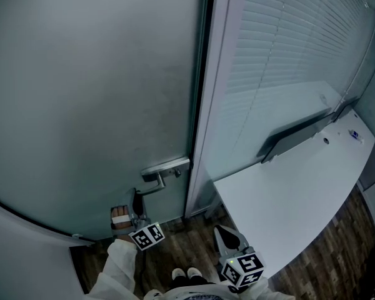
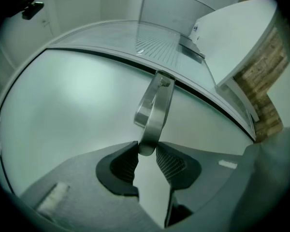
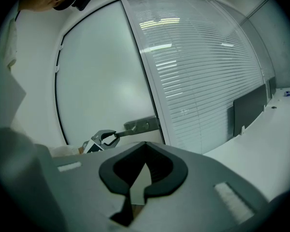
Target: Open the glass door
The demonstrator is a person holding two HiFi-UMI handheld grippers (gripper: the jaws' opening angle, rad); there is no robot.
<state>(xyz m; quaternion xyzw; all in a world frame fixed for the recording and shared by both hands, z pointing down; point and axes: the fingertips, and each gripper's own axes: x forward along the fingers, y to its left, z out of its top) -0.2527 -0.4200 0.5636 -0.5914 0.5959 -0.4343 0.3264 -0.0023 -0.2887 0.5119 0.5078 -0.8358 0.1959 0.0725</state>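
The frosted glass door [image 1: 94, 92] fills the left of the head view. Its metal lever handle [image 1: 155, 186] juts out low, under a lock plate [image 1: 167, 167]. My left gripper [image 1: 136, 200] is shut on the free end of that lever. The left gripper view shows the lever [image 2: 154, 110] running away from me, its tip pinched between both pads of that gripper [image 2: 146, 151]. The right gripper view shows the same grip from the side, left gripper [image 3: 108, 138] on handle [image 3: 130, 131]. My right gripper [image 1: 224, 233] hangs back to the right, shut and empty, its tips together [image 3: 145, 153].
A white door frame [image 1: 206, 105] separates the door from a glass wall with blinds [image 1: 287, 61]. A white curved desk [image 1: 287, 199] with a dark panel [image 1: 294, 136] stands to the right. Below lie wood floor [image 1: 175, 249] and the person's shoes [image 1: 187, 272].
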